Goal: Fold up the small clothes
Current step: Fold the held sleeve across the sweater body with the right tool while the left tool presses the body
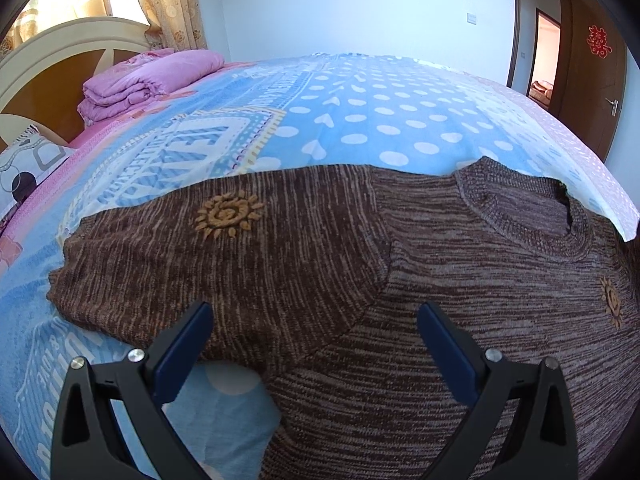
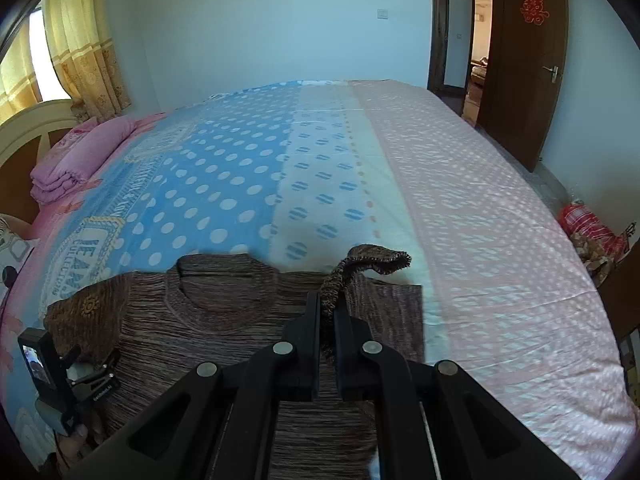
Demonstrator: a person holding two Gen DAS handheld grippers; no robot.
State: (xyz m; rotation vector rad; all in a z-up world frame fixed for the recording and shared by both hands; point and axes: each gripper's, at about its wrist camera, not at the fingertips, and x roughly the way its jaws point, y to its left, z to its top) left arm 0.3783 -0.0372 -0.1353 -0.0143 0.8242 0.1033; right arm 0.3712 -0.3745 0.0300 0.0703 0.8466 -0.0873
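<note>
A small brown knitted sweater (image 1: 420, 280) lies flat on the bed, its round collar (image 1: 528, 216) to the right and its left sleeve (image 1: 208, 248), with a yellow sun emblem, spread to the left. My left gripper (image 1: 314, 316) is open just above the sleeve's shoulder area, touching nothing. In the right wrist view the sweater (image 2: 208, 320) lies below my right gripper (image 2: 327, 300), which is shut on the right sleeve (image 2: 368, 260) and holds its cuff lifted over the body. The left gripper's body (image 2: 68, 372) shows at the lower left there.
The bed carries a blue dotted and pink patterned cover (image 2: 320, 168). A folded pink quilt (image 1: 148, 76) and a pillow (image 1: 28, 168) lie by the headboard. A brown door (image 2: 524, 64) stands open at the right. Red striped cloth (image 2: 588, 228) lies beside the bed.
</note>
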